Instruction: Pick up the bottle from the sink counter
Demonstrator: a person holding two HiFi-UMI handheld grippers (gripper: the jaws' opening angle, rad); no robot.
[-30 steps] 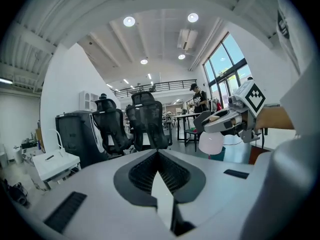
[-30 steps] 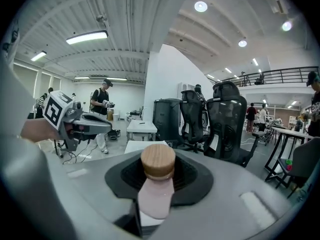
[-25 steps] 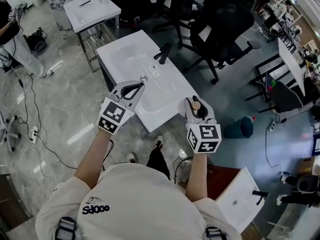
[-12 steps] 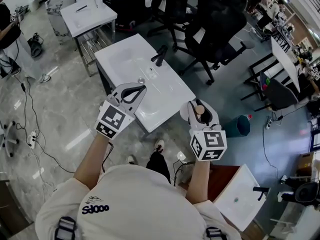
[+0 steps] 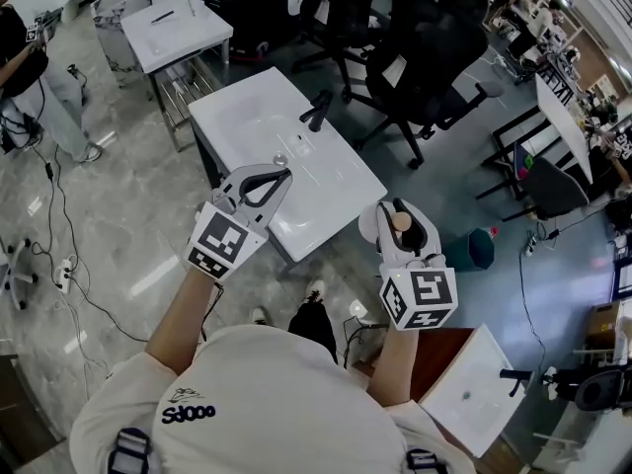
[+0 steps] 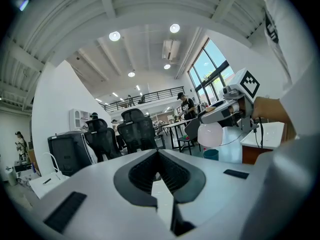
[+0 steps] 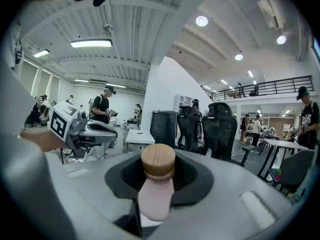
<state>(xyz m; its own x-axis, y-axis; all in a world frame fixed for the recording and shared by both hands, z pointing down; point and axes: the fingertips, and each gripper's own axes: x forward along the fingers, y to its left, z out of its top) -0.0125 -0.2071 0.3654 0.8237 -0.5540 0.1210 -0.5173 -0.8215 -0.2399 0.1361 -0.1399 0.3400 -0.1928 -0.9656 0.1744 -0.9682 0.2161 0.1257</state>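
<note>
A pale pink bottle with a round wooden cap point(image 5: 400, 221) is held off the counter, past the near right corner of the white sink counter point(image 5: 247, 117). My right gripper point(image 5: 397, 211) is shut on it. In the right gripper view the bottle point(image 7: 157, 189) stands upright between the jaws, cap upward. The left gripper view shows the bottle point(image 6: 210, 134) hanging from the right gripper at the right. My left gripper point(image 5: 280, 177) hovers over the counter's near edge, its jaws together and holding nothing. Its closed jaws point(image 6: 158, 154) fill the lower part of its own view.
A black faucet point(image 5: 318, 107) and a drain point(image 5: 280, 158) sit on the counter. Black office chairs point(image 5: 434, 47) stand behind it. A second white counter point(image 5: 173, 23) is at the far left and another point(image 5: 474, 383) at the near right. A teal bin point(image 5: 474, 252) and floor cables point(image 5: 69, 255) lie around.
My right gripper with the bottle has drifted a little to the right and toward me, away from the counter's corner. The left gripper has hardly moved.
</note>
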